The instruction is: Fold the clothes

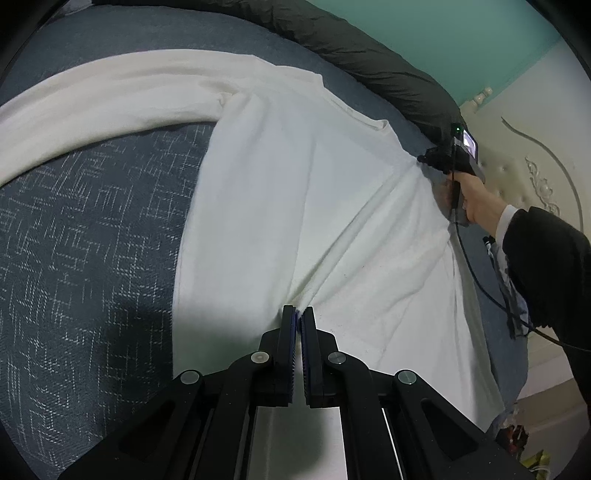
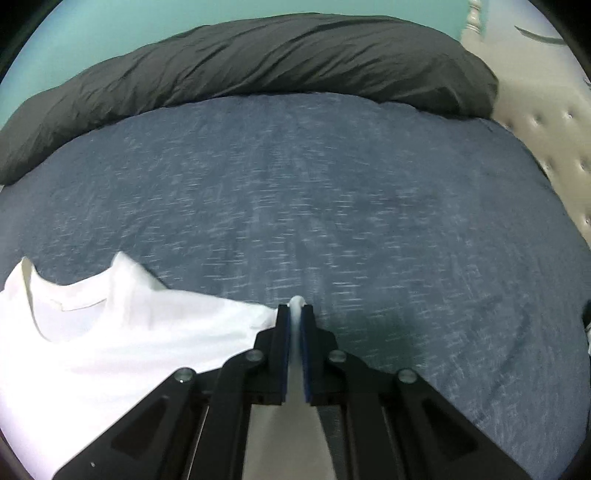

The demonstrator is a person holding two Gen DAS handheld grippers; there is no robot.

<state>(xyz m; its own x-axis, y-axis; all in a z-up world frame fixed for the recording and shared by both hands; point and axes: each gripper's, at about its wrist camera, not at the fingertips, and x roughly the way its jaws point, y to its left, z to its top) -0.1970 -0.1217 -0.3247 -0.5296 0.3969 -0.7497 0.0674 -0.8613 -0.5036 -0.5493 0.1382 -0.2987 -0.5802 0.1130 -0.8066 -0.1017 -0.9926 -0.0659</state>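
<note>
A bed (image 1: 85, 236) covered in a dark blue sheet with a pale woven fleck carries everything here, and a tufted cream headboard (image 1: 517, 177) with carved scrollwork stands at its right end in the left wrist view, below a mint-green wall (image 1: 443, 33). Along the far edge of the bed lies a long, rumpled dark grey duvet (image 2: 258, 62), bunched into a roll that runs nearly the full width of the mattress. Spread over the blue sheet nearer the person is a white long-sleeved shirt (image 1: 280, 206), its body lying across the near half of the bed toward the headboard end, one sleeve trailing away in a curve toward the left, and its round neckline turned toward the far edge. A crease runs taut through the cloth between the two pinch points. A person's arm in a dark sleeve (image 1: 546, 266) with a white cuff reaches in from the headboard side, the hand (image 1: 472, 199) wrapped around the handle of the right gripper (image 2: 295, 314), which is closed tight on a small fold of the shirt's edge that pokes up between its blue pads. The left gripper (image 1: 299, 314) is likewise closed, pinching a puckered bit of white fabric at the shirt's near side.
</note>
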